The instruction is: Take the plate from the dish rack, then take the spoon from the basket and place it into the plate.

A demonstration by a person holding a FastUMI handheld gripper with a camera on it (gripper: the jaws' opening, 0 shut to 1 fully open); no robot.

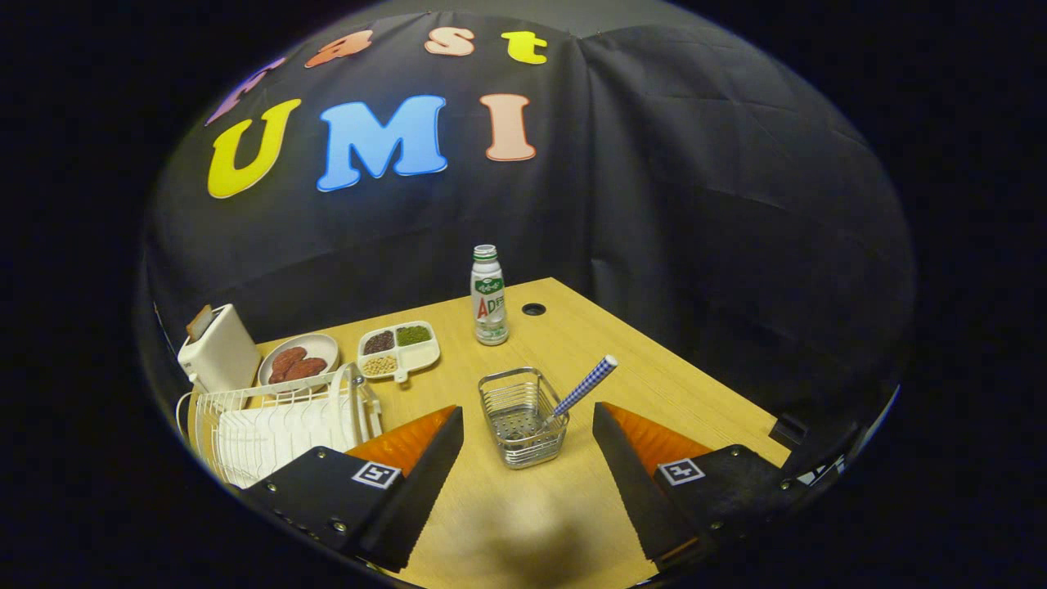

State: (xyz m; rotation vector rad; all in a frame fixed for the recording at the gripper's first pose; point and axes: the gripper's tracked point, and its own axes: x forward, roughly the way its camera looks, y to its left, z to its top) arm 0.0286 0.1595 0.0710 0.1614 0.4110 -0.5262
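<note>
Just ahead of the spread, empty fingers (527, 413) stands the basket (523, 415) holding the spoon (584, 386).

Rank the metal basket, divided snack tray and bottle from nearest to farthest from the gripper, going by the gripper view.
The gripper is open.
1. Metal basket: between the fingertips.
2. Divided snack tray: beyond, toward the dish rack side.
3. Bottle: farthest back, upright.

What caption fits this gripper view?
Open hand-held gripper hovers above the basket holding a spoon.

Gripper (527, 421) held above the table, fingers spread wide.
Both fingers (425, 458) angle forward and grip nothing; its height above the surface cannot be judged.
</note>
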